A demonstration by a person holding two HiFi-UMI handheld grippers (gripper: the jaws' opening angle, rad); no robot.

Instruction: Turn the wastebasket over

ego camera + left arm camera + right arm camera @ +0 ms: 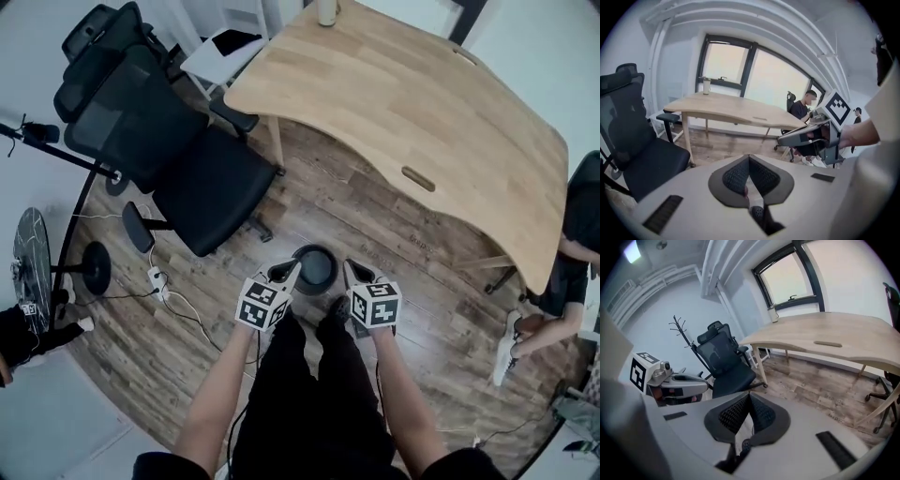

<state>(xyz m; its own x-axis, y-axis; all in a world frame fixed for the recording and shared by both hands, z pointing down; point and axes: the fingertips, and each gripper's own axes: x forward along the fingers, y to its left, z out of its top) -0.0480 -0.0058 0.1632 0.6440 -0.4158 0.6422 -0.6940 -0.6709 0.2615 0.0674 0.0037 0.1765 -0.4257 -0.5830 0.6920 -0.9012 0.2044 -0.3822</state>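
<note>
Wastebasket (pixel 314 268) sits between left tool (pixel 285 273) and right tool (pixel 355 273), both closed and empty; best to spread them and grip opposite rim sides.

The wastebasket (pixel 314 267) is dark grey, nearly black at its rim. The floor (pixel 441 300) is brown wood plank, streaked and weathered. The worktop (pixel 422 103) is pale honey-coloured wood with a fine grain. The office chair (pixel 178 159) is black. Each marker cube, left (pixel 262 305) and right (pixel 376 305), carries black squares on white. The left tongs (pixel 749 158) and right tongs (pixel 749 395) have dark grey pads (pixel 736 178) with a fine mesh pattern, set in light grey bodies. The person's trousers (pixel 319 394) are black.
</note>
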